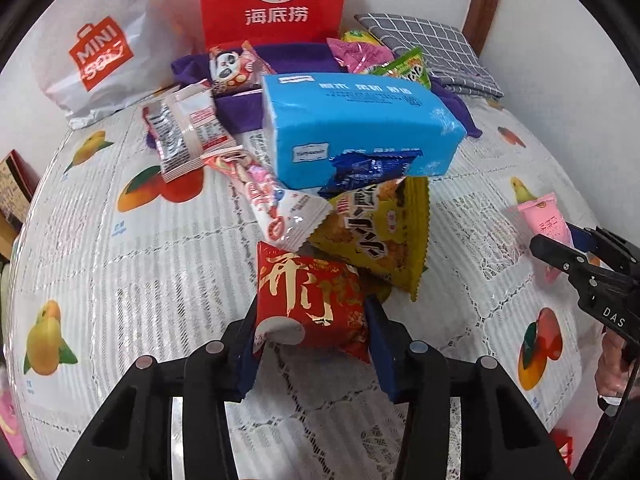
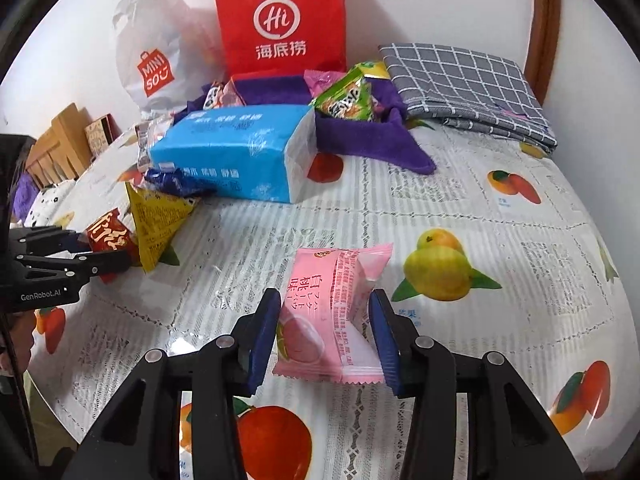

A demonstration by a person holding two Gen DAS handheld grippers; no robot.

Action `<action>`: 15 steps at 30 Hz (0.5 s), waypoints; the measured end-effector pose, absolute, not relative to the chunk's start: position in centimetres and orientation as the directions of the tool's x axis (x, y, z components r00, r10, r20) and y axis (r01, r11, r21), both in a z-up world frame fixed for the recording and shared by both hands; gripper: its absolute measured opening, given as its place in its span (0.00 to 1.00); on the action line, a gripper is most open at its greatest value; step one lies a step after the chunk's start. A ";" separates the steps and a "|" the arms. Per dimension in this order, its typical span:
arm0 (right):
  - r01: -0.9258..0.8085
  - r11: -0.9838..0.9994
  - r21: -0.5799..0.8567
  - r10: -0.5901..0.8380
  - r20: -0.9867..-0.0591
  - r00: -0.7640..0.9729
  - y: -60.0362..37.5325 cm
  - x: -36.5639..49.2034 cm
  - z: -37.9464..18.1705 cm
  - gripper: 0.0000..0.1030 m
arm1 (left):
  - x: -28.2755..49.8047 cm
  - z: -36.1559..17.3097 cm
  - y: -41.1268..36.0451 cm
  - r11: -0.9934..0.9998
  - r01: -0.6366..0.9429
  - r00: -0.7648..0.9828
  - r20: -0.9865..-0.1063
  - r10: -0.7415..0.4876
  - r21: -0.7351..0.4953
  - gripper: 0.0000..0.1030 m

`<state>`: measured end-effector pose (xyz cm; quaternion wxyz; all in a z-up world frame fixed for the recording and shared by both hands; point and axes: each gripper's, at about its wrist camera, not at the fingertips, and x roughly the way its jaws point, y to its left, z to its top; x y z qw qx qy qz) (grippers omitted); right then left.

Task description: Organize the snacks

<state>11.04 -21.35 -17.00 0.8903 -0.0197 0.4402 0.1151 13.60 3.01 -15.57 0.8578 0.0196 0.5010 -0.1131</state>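
A red snack packet with gold script sits between the blue pads of my left gripper, which is shut on it just above the tablecloth. From the right wrist view the same packet shows in that gripper at the far left. My right gripper is shut on a pink peach packet, pinching its sides. Behind the red packet lie a yellow triangular packet, a white and pink stick packet and a dark blue packet.
A blue tissue pack lies mid-table. A purple cloth tray holding several snacks sits behind it. At the back wall stand a red paper bag and a white shopping bag. A folded grey checked cloth lies back right.
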 end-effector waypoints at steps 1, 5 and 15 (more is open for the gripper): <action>-0.220 0.973 0.065 0.186 -0.785 0.591 -21.4 10.9 -16.7 0.44 | 13.5 -15.5 3.3 0.974 0.209 0.473 -0.863 -0.179 -0.087 0.43; -0.217 0.974 0.068 0.189 -0.775 0.603 -21.5 10.8 -15.8 0.44 | 12.9 -15.0 4.4 0.977 0.187 0.477 -0.860 -0.182 -0.103 0.43; -0.209 0.973 0.099 0.211 -0.748 0.629 -21.0 10.8 -12.8 0.44 | 11.7 -11.6 5.4 0.974 0.175 0.531 -0.820 -0.215 -0.142 0.43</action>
